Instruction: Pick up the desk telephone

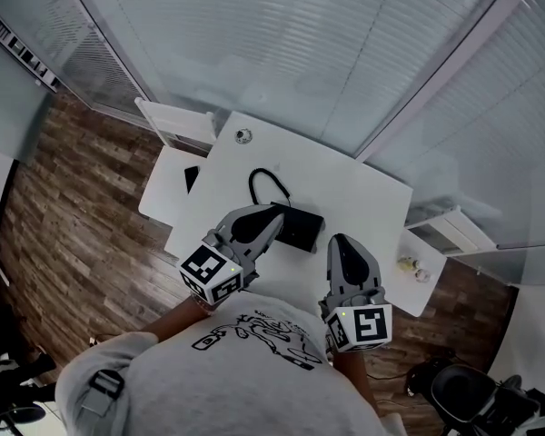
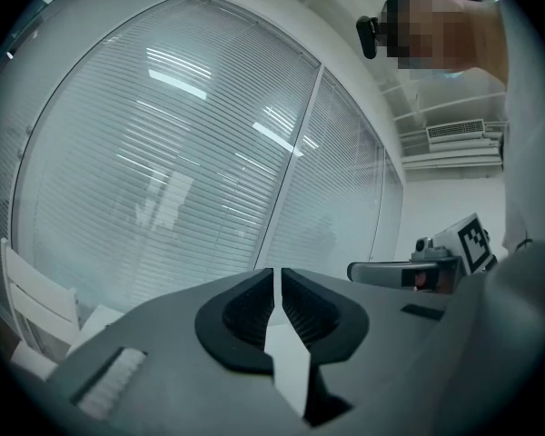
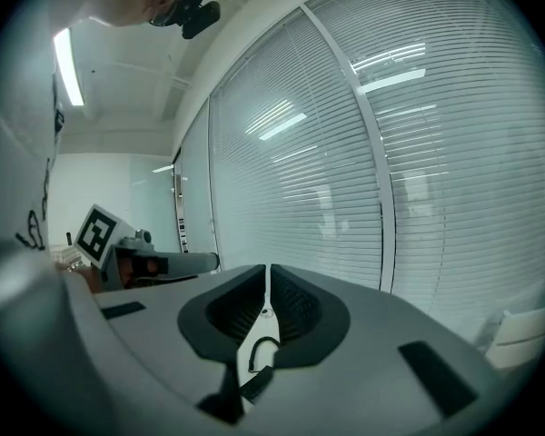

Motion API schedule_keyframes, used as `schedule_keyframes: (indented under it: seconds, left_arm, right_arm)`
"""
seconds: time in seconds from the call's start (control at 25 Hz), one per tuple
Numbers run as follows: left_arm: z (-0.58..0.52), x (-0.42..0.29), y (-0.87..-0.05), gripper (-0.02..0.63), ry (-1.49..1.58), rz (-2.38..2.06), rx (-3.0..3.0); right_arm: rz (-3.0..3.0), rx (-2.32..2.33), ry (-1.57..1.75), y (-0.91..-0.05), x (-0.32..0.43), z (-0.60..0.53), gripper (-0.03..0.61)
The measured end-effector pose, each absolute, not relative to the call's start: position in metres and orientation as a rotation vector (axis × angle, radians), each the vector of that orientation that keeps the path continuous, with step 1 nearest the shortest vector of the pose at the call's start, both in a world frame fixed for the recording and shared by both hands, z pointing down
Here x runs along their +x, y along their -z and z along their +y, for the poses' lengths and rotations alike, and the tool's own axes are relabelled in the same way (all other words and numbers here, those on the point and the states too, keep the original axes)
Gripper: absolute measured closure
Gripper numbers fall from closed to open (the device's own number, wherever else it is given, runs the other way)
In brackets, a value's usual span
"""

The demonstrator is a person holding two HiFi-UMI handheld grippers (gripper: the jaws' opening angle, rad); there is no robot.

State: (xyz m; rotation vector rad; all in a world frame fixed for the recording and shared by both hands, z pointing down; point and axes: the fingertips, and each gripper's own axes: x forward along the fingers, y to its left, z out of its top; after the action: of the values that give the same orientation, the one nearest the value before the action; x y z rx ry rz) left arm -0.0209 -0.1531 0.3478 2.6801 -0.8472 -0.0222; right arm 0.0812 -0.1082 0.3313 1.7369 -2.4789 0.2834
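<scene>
Head view: phone [image 1: 302,229] at frame centre, long axis across, just off L gripper [image 1: 274,218] tip; R gripper [image 1: 338,242] farther right; both jaws pressed together, empty.

Cool, even light through the blinds [image 1: 282,53]; a ceiling strip light [image 3: 68,66] glares upper left. Both gripper views bow strongly, corners vignetted black.

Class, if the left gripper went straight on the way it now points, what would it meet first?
Probably the blinds beyond the table. The shut left gripper points about level, above the tabletop, though depth is unclear.
</scene>
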Motion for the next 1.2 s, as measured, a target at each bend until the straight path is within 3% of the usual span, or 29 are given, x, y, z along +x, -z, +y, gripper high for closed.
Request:
schedule_keyframes:
  seconds: [0.56, 1.2]
  left_arm:
    - [-0.15, 0.008, -0.346, 0.588, -0.006, -0.846, 2.692]
    - [-0.161, -0.005, -0.448, 0.583, -0.165, -0.837, 2.522]
  right_arm:
    - [-2.477, 1.736, -0.292, -0.335, 0.112, -0.101, 0.562]
    - [-2.435, 1.637, -0.547, -0.424, 0.113, -0.11, 0.56]
